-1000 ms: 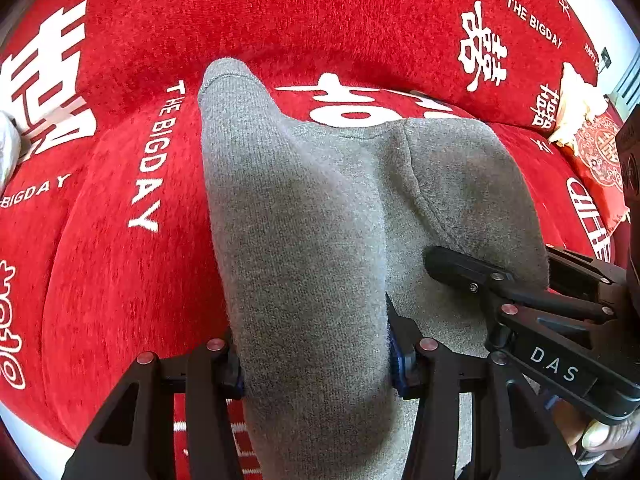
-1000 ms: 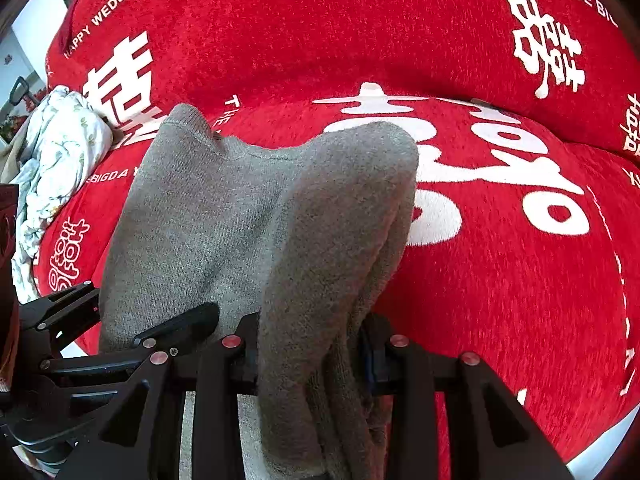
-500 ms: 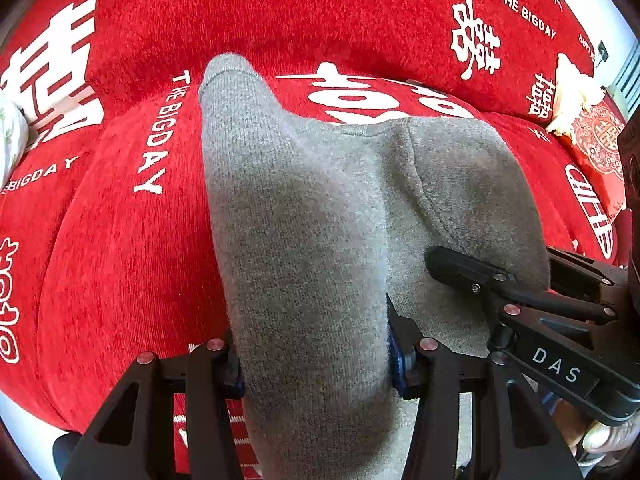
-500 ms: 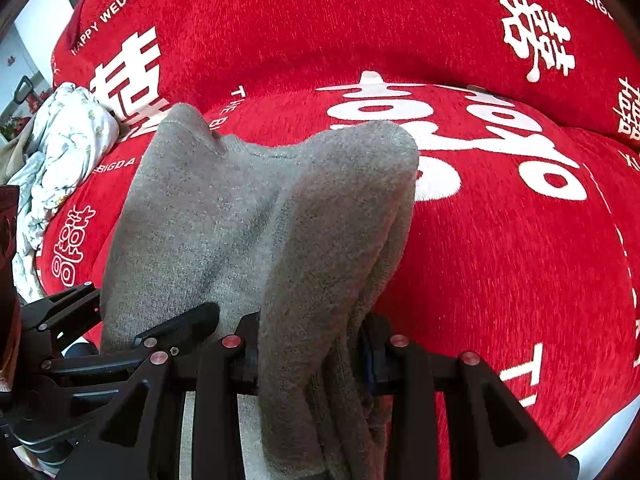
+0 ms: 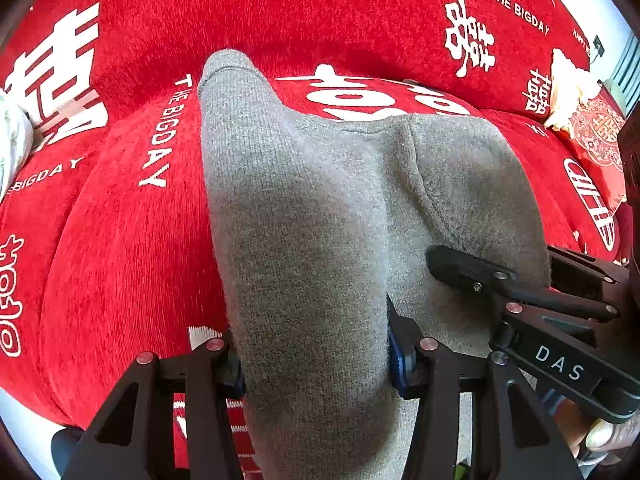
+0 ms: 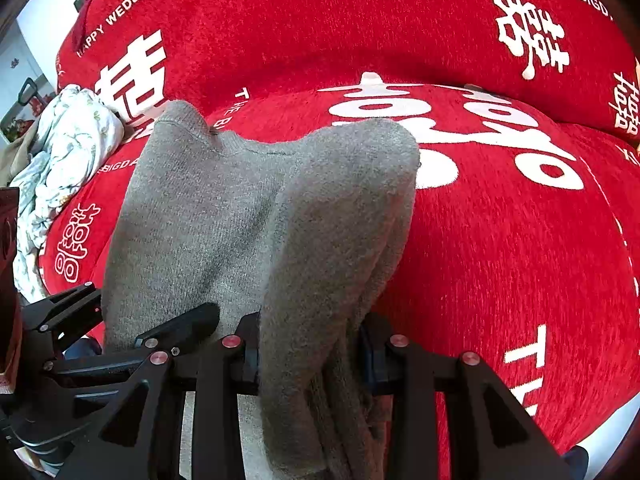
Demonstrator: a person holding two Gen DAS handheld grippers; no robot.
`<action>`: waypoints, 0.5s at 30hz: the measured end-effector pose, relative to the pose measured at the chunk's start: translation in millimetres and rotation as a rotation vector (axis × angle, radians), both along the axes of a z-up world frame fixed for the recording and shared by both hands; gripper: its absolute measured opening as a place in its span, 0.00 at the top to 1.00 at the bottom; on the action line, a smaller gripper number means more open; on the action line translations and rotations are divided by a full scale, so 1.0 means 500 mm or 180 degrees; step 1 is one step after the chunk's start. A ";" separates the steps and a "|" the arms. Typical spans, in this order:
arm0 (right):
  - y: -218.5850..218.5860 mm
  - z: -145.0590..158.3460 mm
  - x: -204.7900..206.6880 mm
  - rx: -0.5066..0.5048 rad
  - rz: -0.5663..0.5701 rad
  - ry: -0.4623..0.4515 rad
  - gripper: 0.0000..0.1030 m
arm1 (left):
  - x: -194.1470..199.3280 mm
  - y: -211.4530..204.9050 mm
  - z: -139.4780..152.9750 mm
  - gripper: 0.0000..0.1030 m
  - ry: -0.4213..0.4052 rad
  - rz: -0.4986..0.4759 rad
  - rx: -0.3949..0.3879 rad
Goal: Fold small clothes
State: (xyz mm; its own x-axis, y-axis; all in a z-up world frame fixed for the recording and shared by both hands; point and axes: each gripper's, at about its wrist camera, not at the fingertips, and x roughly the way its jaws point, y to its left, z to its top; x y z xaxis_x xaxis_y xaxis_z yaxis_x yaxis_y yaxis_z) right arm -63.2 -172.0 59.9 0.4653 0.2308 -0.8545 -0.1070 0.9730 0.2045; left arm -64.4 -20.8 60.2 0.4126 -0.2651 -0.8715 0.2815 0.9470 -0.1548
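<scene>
I've got grey garment [image 5: 304, 240] pinched in both grippers – left [image 5: 316, 356], right [image 6: 308, 352] – side by side. It hangs off jaws toward 12 o'clock over red sofa [image 5: 120, 260]; long axis runs between my hands, neither nearer.

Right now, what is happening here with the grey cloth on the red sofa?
A person is folding a grey knitted garment over a red sofa cover printed with white wedding lettering. Each hand-held gripper is shut on a bunch of the fabric: the left hand-held gripper on one side, the right hand-held gripper on the other, close beside each other. The garment hangs between them, its far end draped toward the seat. A pale floral cloth lies to one side.
</scene>
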 end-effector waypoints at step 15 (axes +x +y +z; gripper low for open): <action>-0.018 -0.023 -0.021 0.0006 0.0131 -0.0142 0.53 | -0.016 0.039 -0.026 0.30 -0.0147 -0.0041 -0.0164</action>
